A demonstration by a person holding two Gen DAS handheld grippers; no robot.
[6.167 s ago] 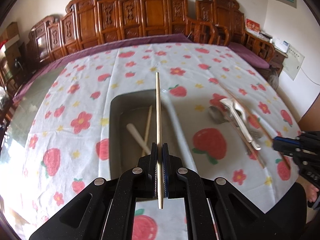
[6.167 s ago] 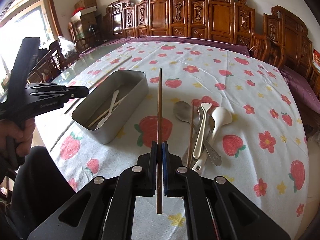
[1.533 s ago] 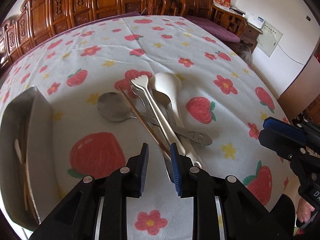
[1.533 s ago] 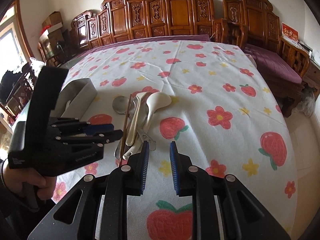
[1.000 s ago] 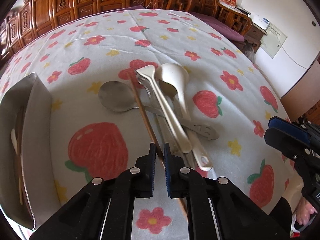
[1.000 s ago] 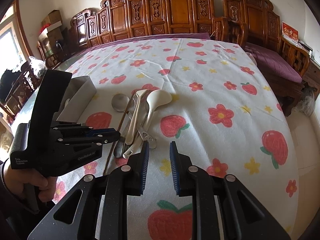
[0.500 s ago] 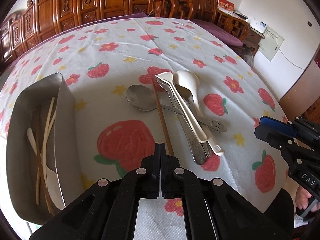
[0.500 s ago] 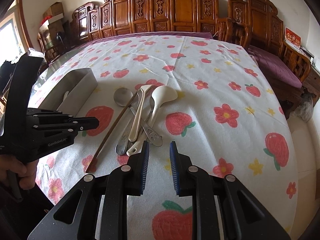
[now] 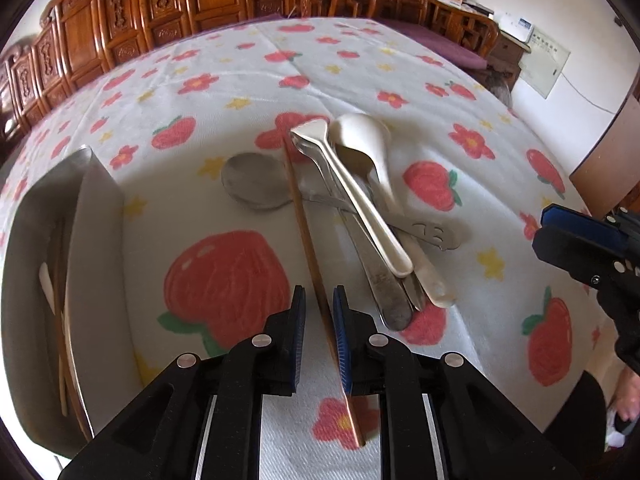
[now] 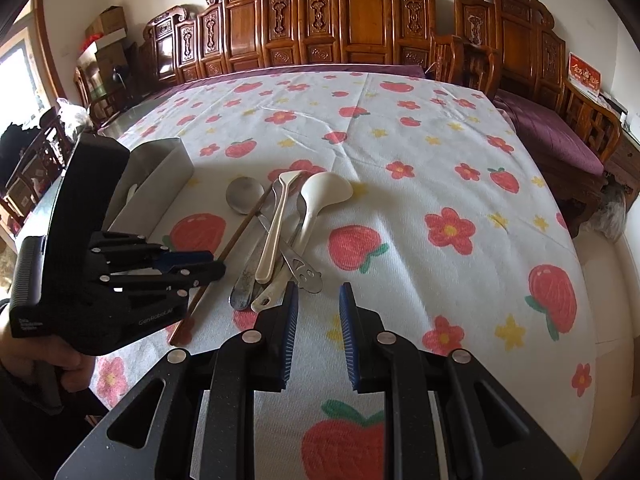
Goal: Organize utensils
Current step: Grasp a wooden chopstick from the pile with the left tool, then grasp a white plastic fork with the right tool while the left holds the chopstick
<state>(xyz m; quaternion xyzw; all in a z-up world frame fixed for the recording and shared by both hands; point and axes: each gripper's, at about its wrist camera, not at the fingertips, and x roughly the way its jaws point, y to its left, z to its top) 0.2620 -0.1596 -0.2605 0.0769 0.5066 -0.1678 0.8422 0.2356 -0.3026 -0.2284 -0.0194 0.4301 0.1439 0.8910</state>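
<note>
While the left claw point(image 9: 319, 307) straddles the brown chopstick point(image 9: 307, 240) lying on the tabletop point(image 9: 400, 72) beside the heap of spoons point(image 9: 360, 184), its jaws have just been opening and stand apart without pressing it, so this looks like a grasp being retried. Next it must close squarely on the chopstick, then carry it to the metal tray point(image 9: 92, 240); the right claw point(image 10: 319, 312) waits open and empty.

A white cloth point(image 10: 400, 152) printed with red strawberries, red flowers and yellow stars covers the bench. On it lie a brown chopstick point(image 9: 304, 236), cream spoons point(image 9: 362, 148), a grey metal spoon point(image 9: 256, 184) and a grey tin point(image 9: 92, 240). Both black tools have blue pads.
</note>
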